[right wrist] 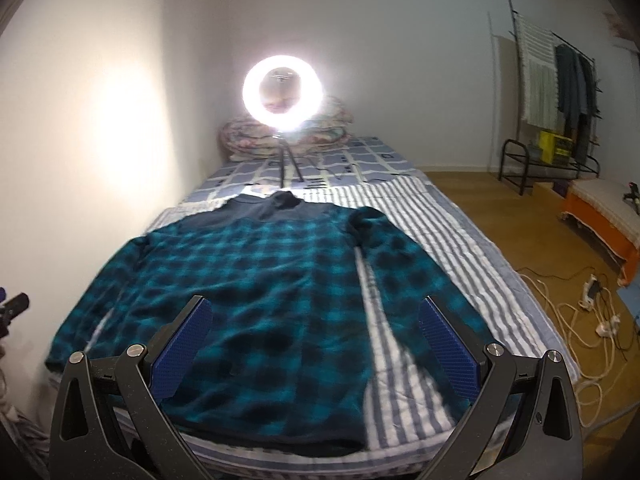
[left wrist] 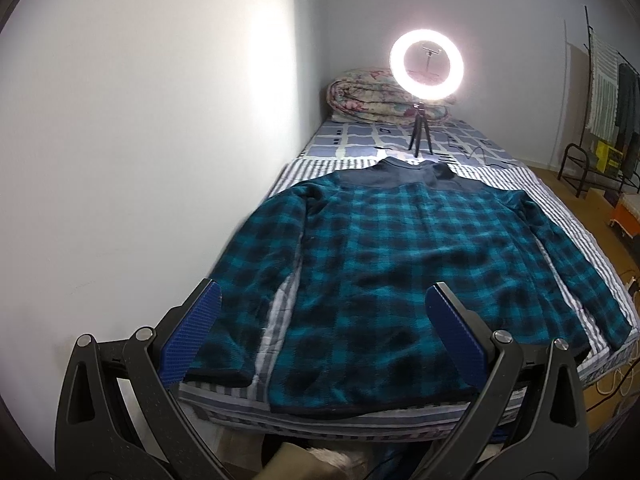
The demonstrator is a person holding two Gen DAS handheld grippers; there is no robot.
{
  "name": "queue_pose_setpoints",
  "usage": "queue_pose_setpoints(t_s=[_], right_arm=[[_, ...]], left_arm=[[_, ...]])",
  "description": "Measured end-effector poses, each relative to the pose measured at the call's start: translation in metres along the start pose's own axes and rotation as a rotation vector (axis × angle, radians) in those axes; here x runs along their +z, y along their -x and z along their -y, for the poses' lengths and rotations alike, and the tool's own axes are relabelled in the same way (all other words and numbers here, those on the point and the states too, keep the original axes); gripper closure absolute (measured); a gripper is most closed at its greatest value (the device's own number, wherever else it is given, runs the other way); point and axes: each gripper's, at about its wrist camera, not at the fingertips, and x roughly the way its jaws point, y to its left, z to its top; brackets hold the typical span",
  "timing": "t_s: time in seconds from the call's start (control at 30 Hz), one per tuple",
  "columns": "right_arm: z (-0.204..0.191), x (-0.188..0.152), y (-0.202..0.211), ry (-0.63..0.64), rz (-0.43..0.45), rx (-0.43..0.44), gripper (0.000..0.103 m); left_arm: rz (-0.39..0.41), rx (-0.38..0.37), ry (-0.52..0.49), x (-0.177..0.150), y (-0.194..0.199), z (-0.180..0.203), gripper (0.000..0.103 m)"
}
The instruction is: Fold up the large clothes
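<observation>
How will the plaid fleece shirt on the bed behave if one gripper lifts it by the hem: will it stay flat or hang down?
The plaid shirt will probably sag and drape, since it lies soft and slightly rippled on the striped bedcover. Its fuzzy surface should give the ribbed pads decent hold. A sleeve would likely trail behind.

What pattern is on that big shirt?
Teal-and-black check on the shirt, with a plain dark yoke; the left wrist view shows it best.

Teal plaid jacket (left wrist: 384, 264) laid flat on striped bed (left wrist: 568, 216); left gripper (left wrist: 324, 304) held wide open above hem, nothing gripped.
</observation>
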Motion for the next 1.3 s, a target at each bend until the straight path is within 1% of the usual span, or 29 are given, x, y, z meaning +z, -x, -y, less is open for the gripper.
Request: queue_pose_setpoints(t_s=[0.07, 0.2, 0.27, 0.33, 0.37, 0.43, 0.47, 0.5, 0.6, 0.7, 0.77, 0.8, 0.87, 0.97, 1.13, 1.3], right_arm=[[-0.008, 0.006, -0.003, 0.010, -0.002, 0.041, 0.001], [-0.033, 0.023, -0.014, 0.034, -0.027, 0.152, 0.002], [-0.049, 0.030, -0.021, 0.063, -0.043, 0.199, 0.008], [-0.072, 0.037, -0.030, 0.106, -0.071, 0.272, 0.013], [-0.085, 0.040, -0.035, 0.127, -0.090, 0.308, 0.016], [-0.109, 0.044, -0.044, 0.166, -0.121, 0.366, 0.018], [-0.123, 0.045, -0.047, 0.192, -0.129, 0.391, 0.022], [-0.134, 0.045, -0.051, 0.217, -0.136, 0.413, 0.024], [-0.175, 0.040, -0.062, 0.311, -0.177, 0.511, 0.026], [-0.217, 0.031, -0.073, 0.385, -0.246, 0.629, 0.031], [-0.243, 0.021, -0.079, 0.431, -0.283, 0.701, 0.040], [-0.260, 0.014, -0.082, 0.462, -0.308, 0.738, 0.041], [-0.288, 0.001, -0.090, 0.512, -0.347, 0.793, 0.042], [-0.326, -0.017, -0.097, 0.579, -0.386, 0.851, 0.042], [-0.376, -0.045, -0.109, 0.665, -0.438, 0.912, 0.042], [-0.420, -0.084, -0.123, 0.763, -0.508, 0.971, 0.042]], left_arm=[[-0.003, 0.008, 0.016, -0.005, 0.001, -0.008, 0.000], [-0.002, -0.003, 0.071, -0.019, 0.004, -0.028, 0.000], [-0.004, -0.029, 0.100, -0.026, 0.008, -0.036, 0.006], [-0.016, -0.041, 0.119, -0.036, 0.014, -0.043, 0.017], [-0.021, -0.043, 0.122, -0.039, 0.016, -0.044, 0.019], [-0.038, -0.055, 0.128, -0.048, 0.021, -0.048, 0.026], [-0.051, -0.067, 0.133, -0.054, 0.024, -0.050, 0.029], [-0.059, -0.078, 0.143, -0.058, 0.026, -0.052, 0.035], [-0.090, -0.102, 0.191, -0.070, 0.034, -0.063, 0.046], [-0.129, -0.131, 0.246, -0.083, 0.041, -0.074, 0.058], [-0.151, -0.143, 0.271, -0.091, 0.046, -0.080, 0.063], [-0.160, -0.151, 0.277, -0.095, 0.048, -0.082, 0.066], [-0.165, -0.141, 0.275, -0.101, 0.053, -0.085, 0.067], [-0.154, -0.123, 0.297, -0.105, 0.060, -0.095, 0.067], [-0.143, -0.083, 0.334, -0.112, 0.066, -0.112, 0.068], [-0.150, -0.042, 0.374, -0.119, 0.069, -0.127, 0.068]])
